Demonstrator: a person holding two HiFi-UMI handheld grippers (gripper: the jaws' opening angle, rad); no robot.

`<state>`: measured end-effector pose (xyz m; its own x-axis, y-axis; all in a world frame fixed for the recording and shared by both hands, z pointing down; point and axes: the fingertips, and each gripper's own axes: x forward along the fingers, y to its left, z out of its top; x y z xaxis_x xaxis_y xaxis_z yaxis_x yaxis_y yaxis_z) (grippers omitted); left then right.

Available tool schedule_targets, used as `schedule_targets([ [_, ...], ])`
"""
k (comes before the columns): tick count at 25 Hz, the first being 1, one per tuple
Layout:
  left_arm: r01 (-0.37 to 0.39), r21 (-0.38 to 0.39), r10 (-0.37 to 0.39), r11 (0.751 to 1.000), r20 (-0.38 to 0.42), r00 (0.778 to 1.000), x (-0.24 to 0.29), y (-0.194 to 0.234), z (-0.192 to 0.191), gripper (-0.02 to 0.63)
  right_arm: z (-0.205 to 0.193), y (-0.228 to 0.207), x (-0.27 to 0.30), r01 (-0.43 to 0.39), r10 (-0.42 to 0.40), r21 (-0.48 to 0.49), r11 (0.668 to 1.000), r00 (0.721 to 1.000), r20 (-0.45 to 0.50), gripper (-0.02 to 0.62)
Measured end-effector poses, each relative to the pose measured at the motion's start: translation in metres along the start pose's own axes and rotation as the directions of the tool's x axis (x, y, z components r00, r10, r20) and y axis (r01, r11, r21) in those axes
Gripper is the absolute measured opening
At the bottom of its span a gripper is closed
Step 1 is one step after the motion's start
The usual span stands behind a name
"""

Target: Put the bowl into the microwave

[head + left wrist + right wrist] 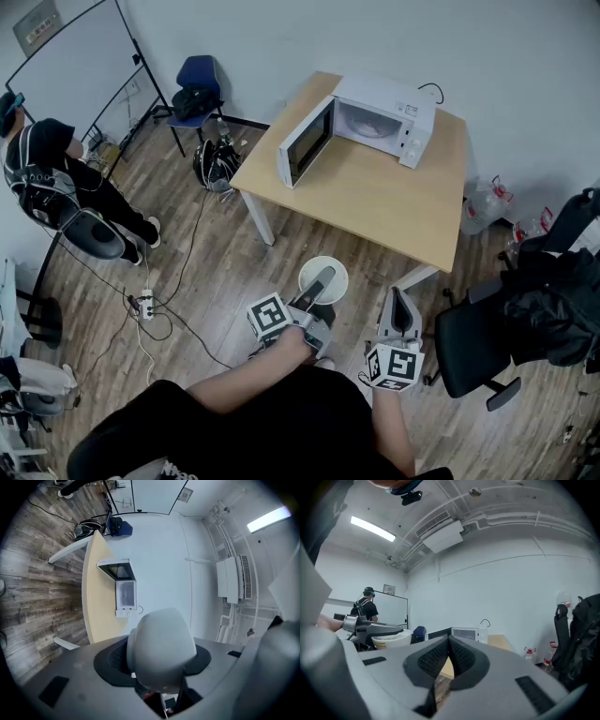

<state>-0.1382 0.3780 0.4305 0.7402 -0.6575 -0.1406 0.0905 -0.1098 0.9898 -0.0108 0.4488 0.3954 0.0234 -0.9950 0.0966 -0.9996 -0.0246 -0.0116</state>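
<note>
Head view: left gripper point(324, 275) is clamped on the rim of the white round bowl point(307, 272), holding it over the wood-plank floor point(216, 248), just short of the light wooden table point(375, 202). White box microwave point(386, 117) sits at the table's far end with its door point(306, 141) swung open. The bowl is well apart from it, not inside. Right gripper point(401, 302) is beside the left one, jaws pinched together, carrying nothing. 1 person in black point(56, 173) stands far left near a whiteboard point(70, 61).

Left gripper view: the bowl's white underside fills the centre, its wall caught between the 2 jaws. Table and microwave are beyond it, door open.

Right gripper view: the 2 black ribbed pads point(433, 658) meet at their tips with no object between them. The left gripper with the bowl shows at left. The microwave is ahead on the table.
</note>
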Motion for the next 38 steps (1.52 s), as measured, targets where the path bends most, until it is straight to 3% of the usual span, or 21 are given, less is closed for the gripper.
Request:
schedule_targets([
  [12, -0.050, 0.033, 0.050, 0.998, 0.017, 0.999, 0.002, 0.016, -0.017, 0.225, -0.019, -0.028, -0.021, -0.005, 0.005, 0.068, 0.998, 1.000, 0.005, 0.060],
  [22, -0.059, 0.007, 0.059, 0.998, -0.008, 0.998, 0.044, 0.036, -0.007, 0.224, -0.021, -0.035, 0.014, -0.047, 0.048, 0.028, 0.998, 0.999, -0.011, 0.060],
  [30, -0.065, -0.034, 0.064, 0.997, -0.016, 0.998, 0.114, 0.066, 0.034, 0.222, -0.027, -0.068, 0.090, -0.013, 0.014, 0.003, 1.000, 0.997, -0.070, 0.060],
  [38, -0.067, -0.029, 0.065, 0.997, -0.052, 0.997, 0.205, 0.082, 0.105, 0.222, -0.017, -0.092, 0.200, 0.009, -0.008, 0.005, 1.000, 0.991, -0.133, 0.059],
])
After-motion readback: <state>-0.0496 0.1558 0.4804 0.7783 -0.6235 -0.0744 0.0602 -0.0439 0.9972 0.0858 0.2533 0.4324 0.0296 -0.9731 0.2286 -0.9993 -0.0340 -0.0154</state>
